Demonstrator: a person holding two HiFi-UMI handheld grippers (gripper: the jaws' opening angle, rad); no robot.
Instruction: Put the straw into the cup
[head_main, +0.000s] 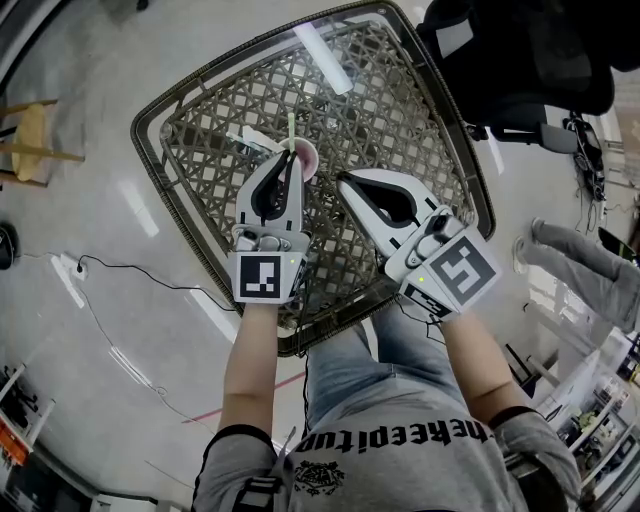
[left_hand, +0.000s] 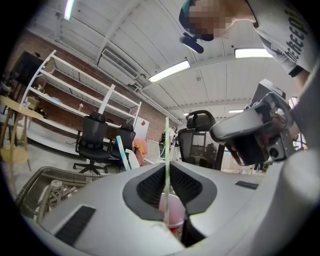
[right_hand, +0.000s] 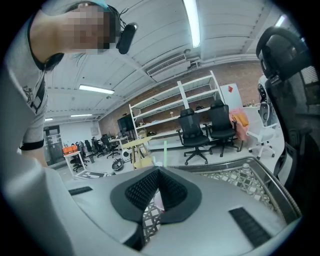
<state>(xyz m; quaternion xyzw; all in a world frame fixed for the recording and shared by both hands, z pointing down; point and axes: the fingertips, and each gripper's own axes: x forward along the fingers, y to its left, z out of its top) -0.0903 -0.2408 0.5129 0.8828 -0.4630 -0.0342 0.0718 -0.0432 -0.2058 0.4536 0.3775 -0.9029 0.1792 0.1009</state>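
Note:
On the wicker, glass-topped table (head_main: 400, 110) stands a small pink cup (head_main: 307, 156). My left gripper (head_main: 291, 157) is right beside the cup and shut on a pale green straw (head_main: 291, 126), which stands upright past the fingertips. In the left gripper view the straw (left_hand: 166, 145) runs straight down between the closed jaws of my left gripper (left_hand: 167, 167) into the pink cup (left_hand: 173, 210) below. My right gripper (head_main: 345, 181) rests just right of the cup, shut and empty. Past my right gripper (right_hand: 158, 171), that view shows a sliver of the cup (right_hand: 158, 199) and the straw top (right_hand: 165, 146).
A light blue strip (left_hand: 122, 152) lies on the table left of the cup. A black office chair (head_main: 520, 60) crowds the table's far right corner. A wooden stool (head_main: 30, 135) and a floor cable (head_main: 130, 275) are at left, and a person's leg (head_main: 580, 260) at right.

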